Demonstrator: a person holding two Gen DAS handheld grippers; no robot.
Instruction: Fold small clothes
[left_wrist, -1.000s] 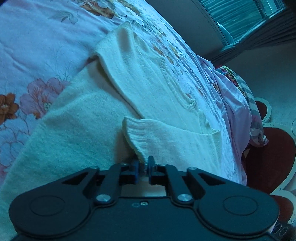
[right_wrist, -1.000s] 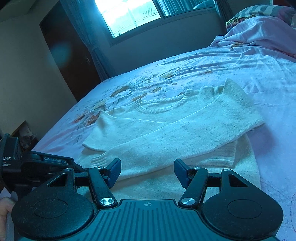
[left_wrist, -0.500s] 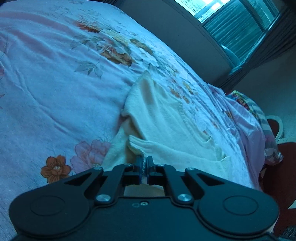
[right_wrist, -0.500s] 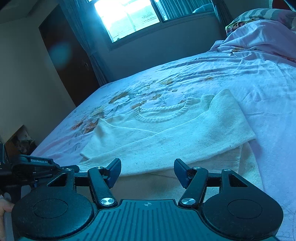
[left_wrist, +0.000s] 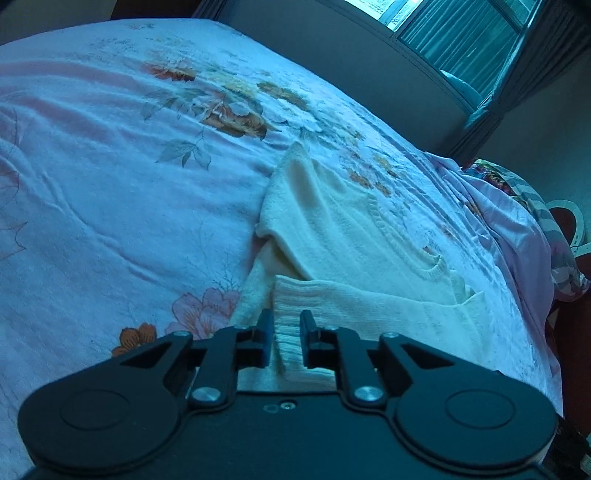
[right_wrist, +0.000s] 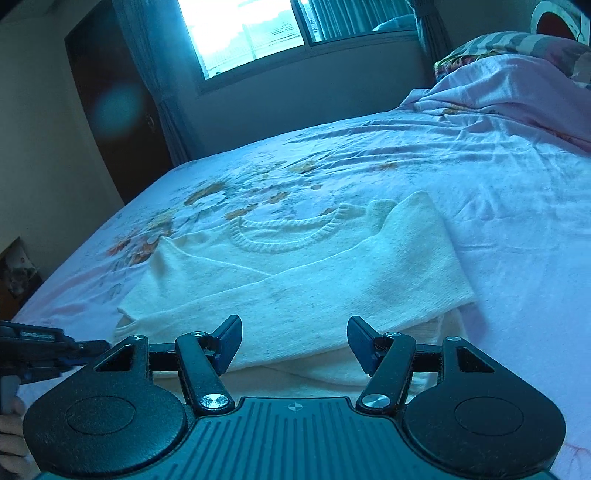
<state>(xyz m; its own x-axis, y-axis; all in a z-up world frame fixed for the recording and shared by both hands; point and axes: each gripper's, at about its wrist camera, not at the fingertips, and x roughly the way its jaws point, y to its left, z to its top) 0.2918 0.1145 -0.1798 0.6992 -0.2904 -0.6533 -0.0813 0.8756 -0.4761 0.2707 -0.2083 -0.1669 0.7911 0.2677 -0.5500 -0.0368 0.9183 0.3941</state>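
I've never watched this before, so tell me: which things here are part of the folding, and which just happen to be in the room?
In the job:
cream sweater
its ribbed cuff
left gripper
right gripper

Just there:
floral bedsheet
bunched pink bedding
window
dark door

Blue-tinted daylight, dim room.
The window (right_wrist: 243, 33) blows out white, a lens flare (right_wrist: 117, 108) floats beside it, and fisheye edges bend.

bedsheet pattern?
Pale pinkish bedsheet with a floral print, orange-brown flowers and leaves. Clearest in the left wrist view, beside the cream sweater.
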